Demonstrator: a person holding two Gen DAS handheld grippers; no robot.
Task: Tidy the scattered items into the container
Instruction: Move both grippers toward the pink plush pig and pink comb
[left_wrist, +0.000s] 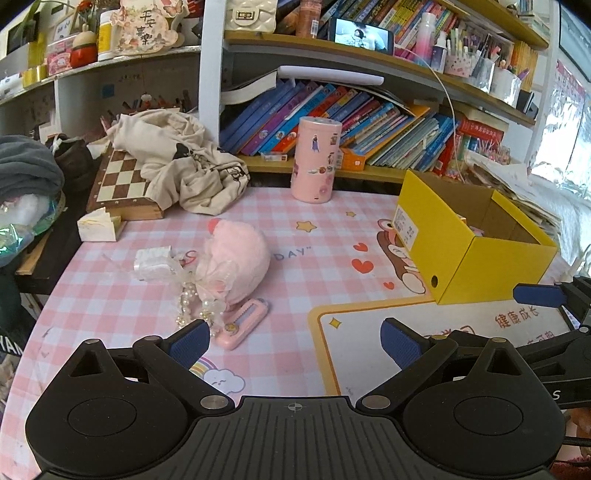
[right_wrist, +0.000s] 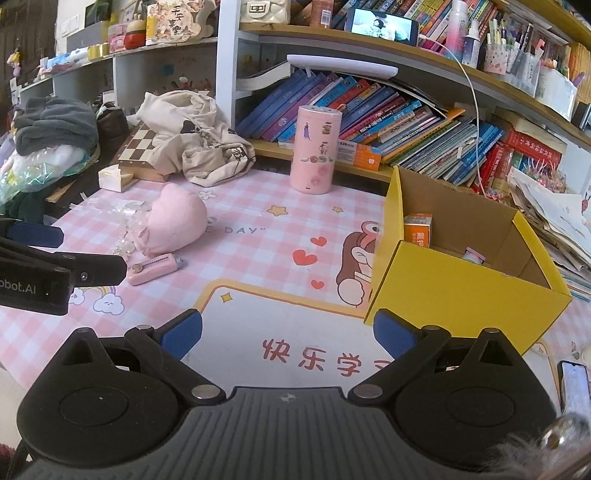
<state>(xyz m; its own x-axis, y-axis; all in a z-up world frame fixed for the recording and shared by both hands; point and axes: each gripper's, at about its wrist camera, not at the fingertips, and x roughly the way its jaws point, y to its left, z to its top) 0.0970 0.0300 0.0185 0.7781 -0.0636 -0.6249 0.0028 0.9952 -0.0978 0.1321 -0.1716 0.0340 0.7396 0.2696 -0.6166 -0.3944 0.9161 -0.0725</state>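
A yellow cardboard box (left_wrist: 476, 254) stands open on the pink checked table at the right; in the right wrist view the box (right_wrist: 461, 291) holds an orange carton (right_wrist: 417, 229) and a small pastel item (right_wrist: 474, 255). A pink plush toy (left_wrist: 236, 258) lies left of centre, with a pearl and gauze bow (left_wrist: 192, 295), a white wrapped packet (left_wrist: 153, 262) and a pink utility knife (left_wrist: 243, 323) beside it. My left gripper (left_wrist: 295, 339) is open and empty, just short of the knife. My right gripper (right_wrist: 288, 332) is open and empty, near the box's front left corner.
A pink sticker-covered canister (left_wrist: 316, 158) stands at the table's back. A chessboard (left_wrist: 122, 181) under a cream garment (left_wrist: 181, 158) and a small tissue box (left_wrist: 99, 225) lie at the back left. Bookshelves run behind. A phone (right_wrist: 576, 387) lies at the front right.
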